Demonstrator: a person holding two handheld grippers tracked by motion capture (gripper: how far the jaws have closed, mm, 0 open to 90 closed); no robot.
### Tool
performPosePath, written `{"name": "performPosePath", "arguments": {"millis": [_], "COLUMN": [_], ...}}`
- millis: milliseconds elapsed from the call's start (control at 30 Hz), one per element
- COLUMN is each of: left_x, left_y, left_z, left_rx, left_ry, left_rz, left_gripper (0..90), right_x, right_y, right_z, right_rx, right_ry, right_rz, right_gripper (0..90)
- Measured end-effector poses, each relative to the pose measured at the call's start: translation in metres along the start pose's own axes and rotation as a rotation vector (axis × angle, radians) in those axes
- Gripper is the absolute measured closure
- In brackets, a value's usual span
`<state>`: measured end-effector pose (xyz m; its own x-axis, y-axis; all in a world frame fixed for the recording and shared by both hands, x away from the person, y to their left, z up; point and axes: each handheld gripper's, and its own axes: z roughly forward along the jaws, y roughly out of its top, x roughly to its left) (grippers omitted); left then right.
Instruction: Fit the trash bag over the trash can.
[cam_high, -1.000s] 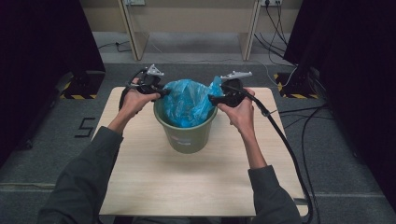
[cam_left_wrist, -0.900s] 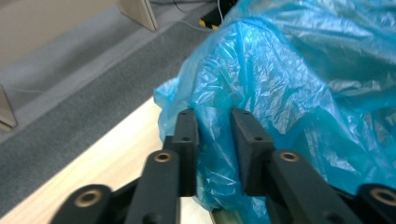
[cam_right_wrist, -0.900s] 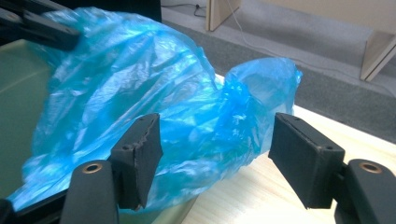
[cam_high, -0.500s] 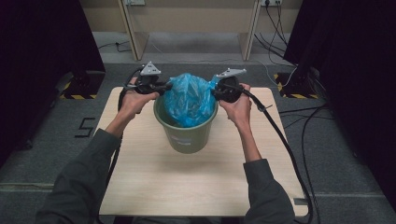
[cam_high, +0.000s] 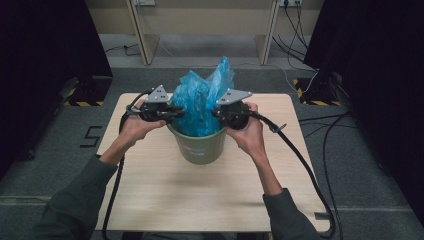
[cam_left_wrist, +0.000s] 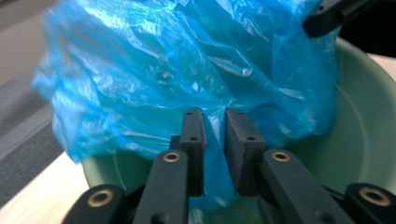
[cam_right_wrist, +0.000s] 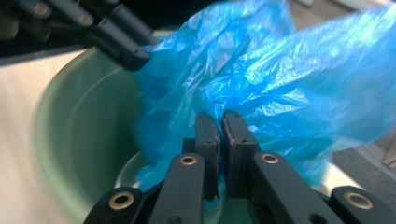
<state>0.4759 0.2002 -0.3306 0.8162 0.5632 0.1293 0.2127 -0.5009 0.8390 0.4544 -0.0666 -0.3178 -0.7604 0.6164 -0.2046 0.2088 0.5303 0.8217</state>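
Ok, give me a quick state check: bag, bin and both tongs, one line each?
Blue plastic bag: crumpled, partly inside the bin, its top bunched above the rim.
Green bin: upright on the table, bag inside.
Left tongs: jaws nearly together, a fold of bag film between them.
Right tongs: jaws have just been closing, now pinched shut on the bag's film.

Crumpled blue plastic bag (cam_high: 200, 102) bunched upright, rising from green bucket (cam_high: 202, 147) at table middle.
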Motion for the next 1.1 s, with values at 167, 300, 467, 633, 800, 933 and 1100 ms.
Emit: {"name": "performPosePath", "arguments": {"millis": [167,300,467,633,800,933,1100], "left_x": [0.008,0.018,0.029,0.024,0.008,0.001,-0.008], "left_y": [0.009,0.024,0.032,0.028,0.019,0.014,0.004], "left_z": [-0.005,0.005,0.032,0.039,0.025,0.016,0.009], "left_rx": [-0.044,-0.058,-0.021,-0.007,0.001,-0.004,0.004], "left_ry": [0.032,0.062,0.069,0.084,0.070,0.057,0.035], "left_rz": [-0.086,-0.147,-0.204,-0.089,0.009,0.035,0.071], "left_gripper": [47.7,34.8,33.9,80.7,87.6,87.0,86.2], "right_x": [0.001,0.001,0.003,-0.005,-0.030,-0.049,-0.056], "right_y": [-0.013,-0.015,-0.014,-0.009,0.006,0.025,0.045], "right_z": [0.009,0.011,0.010,0.003,-0.009,-0.003,0.027], "right_rx": [0.060,0.059,0.058,0.055,0.010,-0.009,0.010], "right_ry": [0.013,0.041,0.051,0.030,-0.052,-0.052,-0.056], "right_rz": [0.003,0.015,0.018,0.074,0.185,0.275,0.305], "right_gripper": [86.2,84.6,80.2,56.5,39.1,32.0,41.9]}}
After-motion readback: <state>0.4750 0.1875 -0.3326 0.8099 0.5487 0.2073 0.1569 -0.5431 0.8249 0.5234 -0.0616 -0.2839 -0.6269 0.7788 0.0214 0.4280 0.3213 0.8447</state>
